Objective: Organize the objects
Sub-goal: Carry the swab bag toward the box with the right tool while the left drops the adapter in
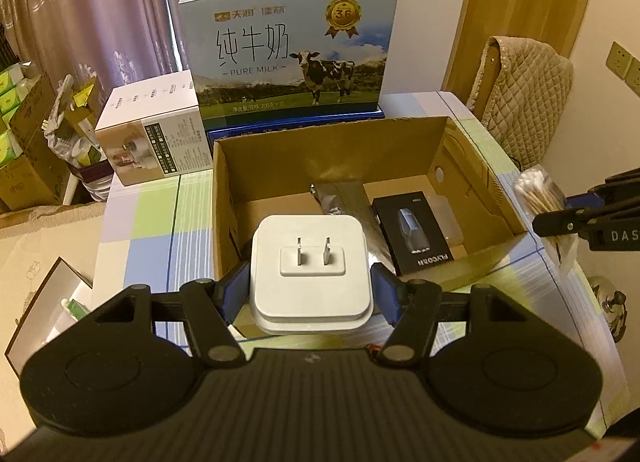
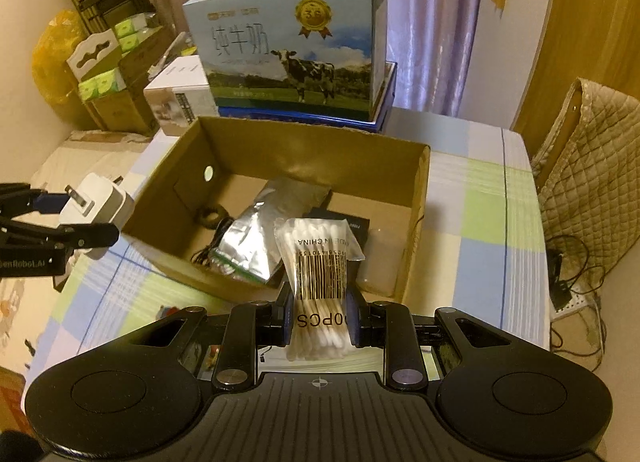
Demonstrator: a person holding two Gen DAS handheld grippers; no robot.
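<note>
My left gripper (image 1: 310, 284) is shut on a white plug adapter (image 1: 310, 270), prongs facing up, held at the near edge of an open cardboard box (image 1: 256, 149). In the right wrist view the same adapter (image 2: 100, 201) hangs left of the box (image 2: 160, 181). My right gripper (image 2: 318, 312) is shut on a clear bag of cotton swabs (image 2: 320, 258), over the box's near wall. The swab bag (image 1: 536, 191) shows at the right in the left wrist view. Inside the box lie a silver foil pouch (image 2: 252, 238), a black razor pack (image 1: 416, 238) and a dark cable (image 2: 208, 217).
A blue milk carton (image 1: 288, 49) stands on a blue flat box behind the cardboard box, with a white product box (image 1: 152, 129) to its left. The table wears a checked cloth (image 2: 480, 229). A padded chair (image 2: 592, 165) stands at the right; cartons are stacked at the left.
</note>
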